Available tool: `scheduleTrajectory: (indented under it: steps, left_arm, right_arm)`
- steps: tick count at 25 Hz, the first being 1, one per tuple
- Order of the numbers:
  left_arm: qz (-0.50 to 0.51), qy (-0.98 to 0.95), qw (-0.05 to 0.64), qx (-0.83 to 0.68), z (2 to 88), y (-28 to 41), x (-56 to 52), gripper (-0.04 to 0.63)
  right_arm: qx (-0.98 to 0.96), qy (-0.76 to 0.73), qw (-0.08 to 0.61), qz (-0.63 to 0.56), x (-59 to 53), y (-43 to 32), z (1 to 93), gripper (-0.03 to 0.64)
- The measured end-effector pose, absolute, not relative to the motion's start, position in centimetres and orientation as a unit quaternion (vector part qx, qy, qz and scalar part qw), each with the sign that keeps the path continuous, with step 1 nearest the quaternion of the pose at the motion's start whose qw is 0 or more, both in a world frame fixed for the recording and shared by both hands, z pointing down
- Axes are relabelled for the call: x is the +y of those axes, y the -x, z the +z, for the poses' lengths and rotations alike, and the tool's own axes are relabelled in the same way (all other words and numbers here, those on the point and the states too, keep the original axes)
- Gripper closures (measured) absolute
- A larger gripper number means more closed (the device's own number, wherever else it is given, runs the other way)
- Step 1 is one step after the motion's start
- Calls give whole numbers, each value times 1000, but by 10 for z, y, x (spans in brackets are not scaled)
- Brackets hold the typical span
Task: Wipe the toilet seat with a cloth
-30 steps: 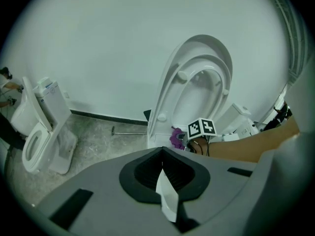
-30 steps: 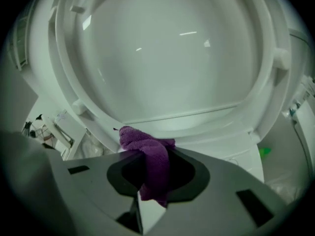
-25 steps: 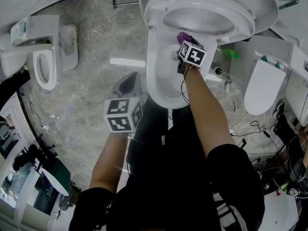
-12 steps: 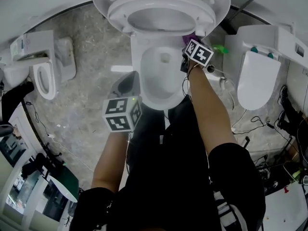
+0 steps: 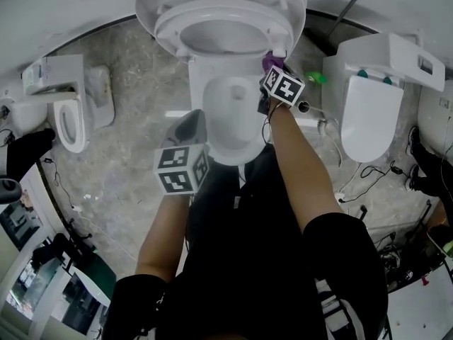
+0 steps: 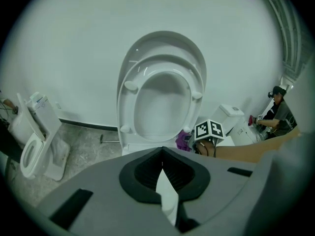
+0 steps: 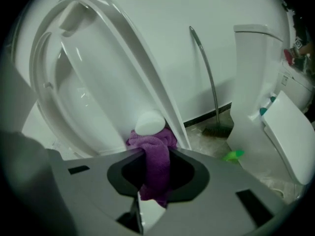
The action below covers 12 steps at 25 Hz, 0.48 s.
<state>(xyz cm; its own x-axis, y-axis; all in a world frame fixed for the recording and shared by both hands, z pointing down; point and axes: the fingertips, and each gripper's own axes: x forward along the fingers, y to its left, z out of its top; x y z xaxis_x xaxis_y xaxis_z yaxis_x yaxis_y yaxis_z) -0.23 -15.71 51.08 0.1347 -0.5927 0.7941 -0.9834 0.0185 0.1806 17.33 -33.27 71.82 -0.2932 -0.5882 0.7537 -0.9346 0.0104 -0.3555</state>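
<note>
The cloth [image 7: 156, 149] is a purple, fuzzy terry rag, bunched into soft folds at its top and hanging in a narrow strip below. It is pinched between the closed fingers of the right gripper [image 7: 155, 173]. Its bunched end presses against the underside of the raised toilet seat [image 7: 110, 77], touching a white oval bumper [image 7: 149, 123] near the seat's right hinge end. The white seat stands upright against its lid above the open bowl [image 5: 230, 122]. The left gripper [image 6: 163, 181] hovers in front of the bowl, well apart from the seat, its fingers closed on nothing.
</note>
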Motion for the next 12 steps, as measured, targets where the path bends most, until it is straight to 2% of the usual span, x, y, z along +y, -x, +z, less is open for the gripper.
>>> scheduleTrajectory:
  steps: [12]
  left_arm:
    - [240, -664, 359, -610, 457, -4, -140, 598]
  right_arm:
    - [-687, -562, 143, 438, -344, -183, 629, 526]
